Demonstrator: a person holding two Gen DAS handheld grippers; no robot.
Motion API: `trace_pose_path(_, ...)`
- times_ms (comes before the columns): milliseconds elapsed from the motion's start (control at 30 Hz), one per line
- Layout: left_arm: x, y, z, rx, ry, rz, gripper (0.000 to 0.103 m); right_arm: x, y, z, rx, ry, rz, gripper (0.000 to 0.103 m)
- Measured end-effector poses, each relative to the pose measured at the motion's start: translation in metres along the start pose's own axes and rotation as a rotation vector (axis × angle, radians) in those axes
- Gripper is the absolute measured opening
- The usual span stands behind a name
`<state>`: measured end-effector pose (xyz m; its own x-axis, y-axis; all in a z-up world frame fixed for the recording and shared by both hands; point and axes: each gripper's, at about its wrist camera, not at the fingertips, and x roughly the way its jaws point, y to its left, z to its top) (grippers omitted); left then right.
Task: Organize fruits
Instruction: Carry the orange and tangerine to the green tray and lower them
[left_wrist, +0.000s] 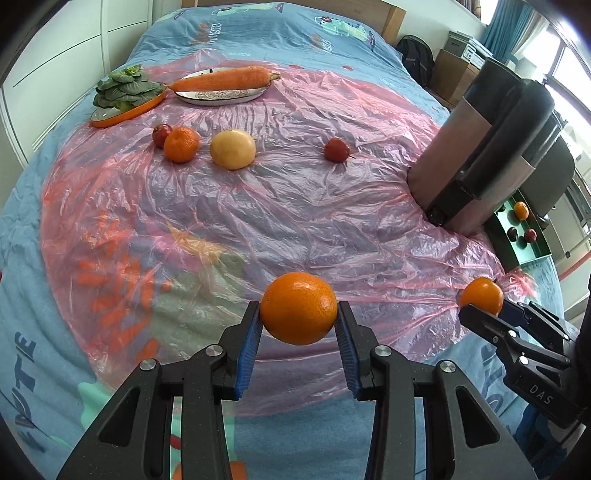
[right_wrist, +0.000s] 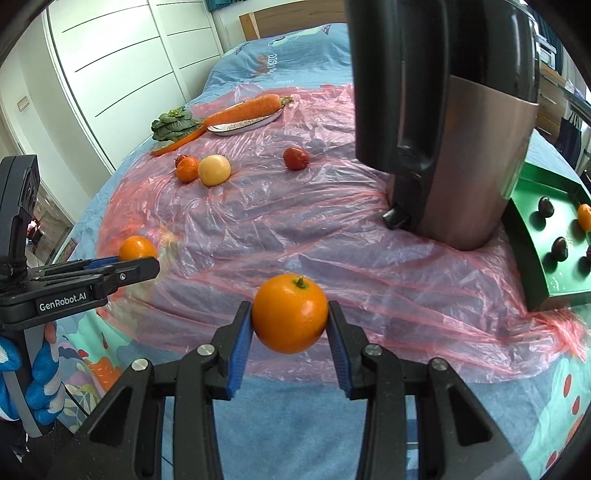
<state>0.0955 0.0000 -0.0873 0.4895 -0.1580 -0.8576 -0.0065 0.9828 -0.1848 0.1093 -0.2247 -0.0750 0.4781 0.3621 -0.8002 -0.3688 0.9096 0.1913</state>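
Left wrist view: the left gripper (left_wrist: 298, 314) has its blue pads clamped on an orange (left_wrist: 298, 307), held up over the pink plastic sheet (left_wrist: 258, 206) on the bed. Off to the side, the right gripper (left_wrist: 491, 314) shows up edge-on with its own orange (left_wrist: 480, 295).

Right wrist view: the right gripper (right_wrist: 290, 319) is squeezing that stemmed orange (right_wrist: 290, 317). You get way more of the green tray (right_wrist: 535, 258) here, with dark fruits and an orange one in it, tucked right behind the steel kettle (right_wrist: 472, 166). Only this view shows the wardrobe doors (right_wrist: 122, 74) properly.
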Motion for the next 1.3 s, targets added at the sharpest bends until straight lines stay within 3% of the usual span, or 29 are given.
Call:
trace_pose_path(400,0.004,-0.077,-0.01,0.159,0.03,-0.054,0.035,-0.033,-0.07,-0.021,0.112,-0.023,-0.074,0.061)
trace_pose_path(800,0.009,-0.176,-0.012,0.336,0.053,-0.165,0.035,-0.08,-0.16,-0.037,0.251,-0.092,-0.179,0.061)
trace_pose_path(1300,0.027,-0.287,0.025,0.487,0.012,-0.247,0.035,-0.107,-0.251,-0.012,0.318,-0.193,-0.259,0.061)
